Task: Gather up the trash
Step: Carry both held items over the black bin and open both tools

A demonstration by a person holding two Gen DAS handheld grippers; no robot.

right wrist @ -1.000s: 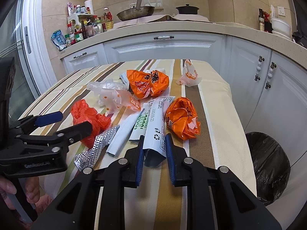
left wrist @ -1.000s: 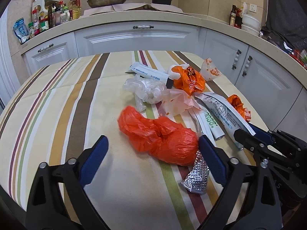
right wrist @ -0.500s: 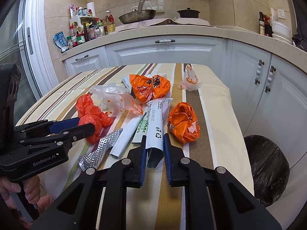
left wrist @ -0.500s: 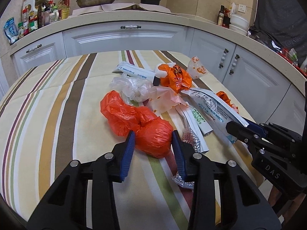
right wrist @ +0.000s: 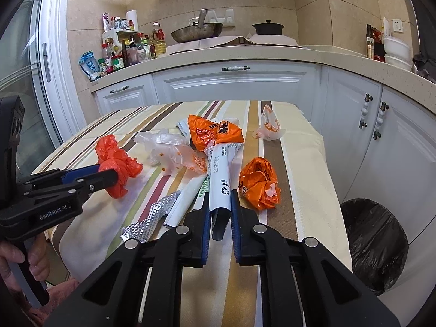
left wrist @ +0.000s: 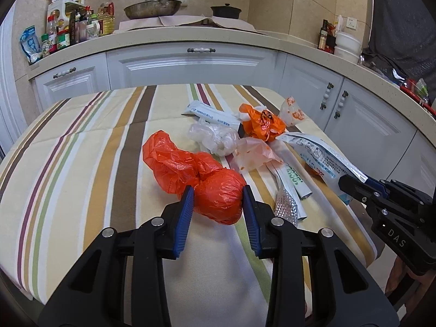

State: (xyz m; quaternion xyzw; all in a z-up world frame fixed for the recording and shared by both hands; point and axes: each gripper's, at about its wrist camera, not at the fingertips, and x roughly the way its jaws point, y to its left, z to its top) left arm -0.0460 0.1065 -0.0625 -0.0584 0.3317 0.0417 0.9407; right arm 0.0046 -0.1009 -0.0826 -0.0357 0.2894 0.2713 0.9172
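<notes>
Striped cloth across the worktop, litter piled toward its right side. Beside the worktop on the floor stands the black-lined trash bin, mouth open. Biggest item in play: the red plastic bag, knotted into a ball, and the left tongs are clamped on that ball, blue pads pressing either side. Over to the right tongs: closed on the near end of a long white packet bearing a recycling mark, its far end reaching up to an orange printed bag. Just right of the packet, a crumpled orange bag sits loose. Left of it lies a silver embossed foil strip, flat on the cloth.
</notes>
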